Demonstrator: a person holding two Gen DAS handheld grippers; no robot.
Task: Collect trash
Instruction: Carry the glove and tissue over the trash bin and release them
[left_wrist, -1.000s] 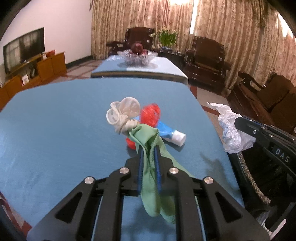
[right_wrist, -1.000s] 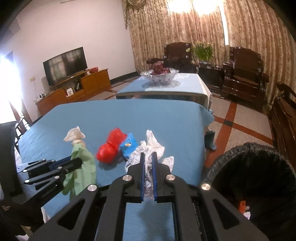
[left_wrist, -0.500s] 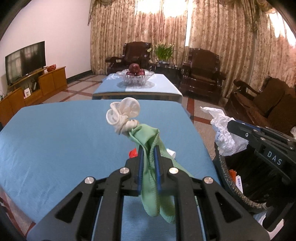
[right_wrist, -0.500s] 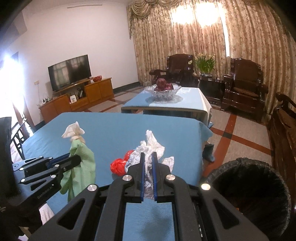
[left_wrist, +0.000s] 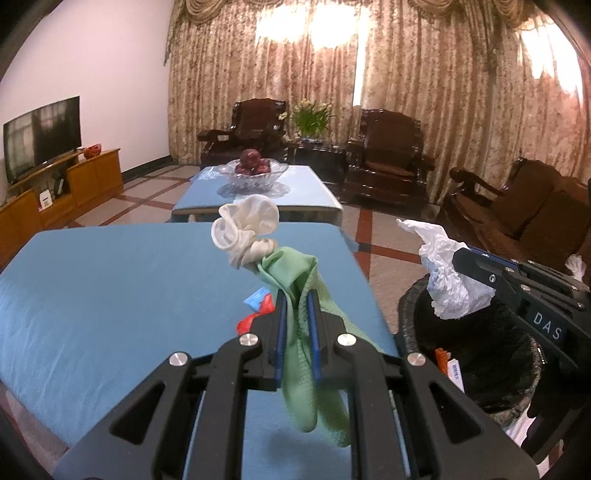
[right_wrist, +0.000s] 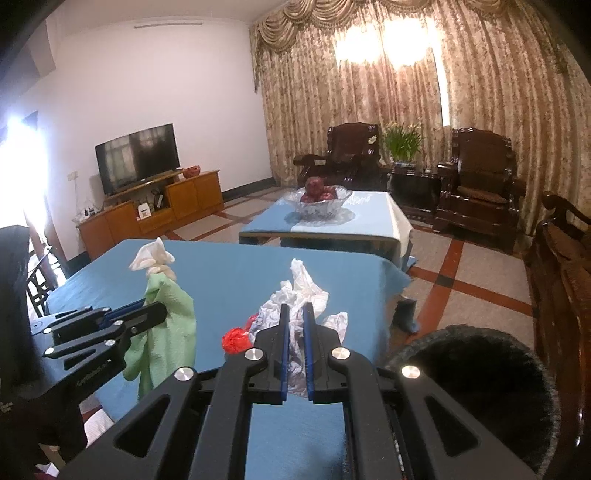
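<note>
Left gripper (left_wrist: 295, 306) pinches a green cloth (left_wrist: 314, 373); right gripper (right_wrist: 295, 321) pinches crumpled paper (right_wrist: 295, 295), seemingly hiding most of the red wrapper (right_wrist: 234, 339).

Patterned curtains (right_wrist: 480, 92), dark armchairs (right_wrist: 476, 188) — backlit, tiled floor (right_wrist: 480, 273).

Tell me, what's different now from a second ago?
Both hand-held grippers rose and swung toward the bin: the right one now holds its crumpled paper over the opening. The left still grips the green cloth. Red wrapper stays on the table.
</note>
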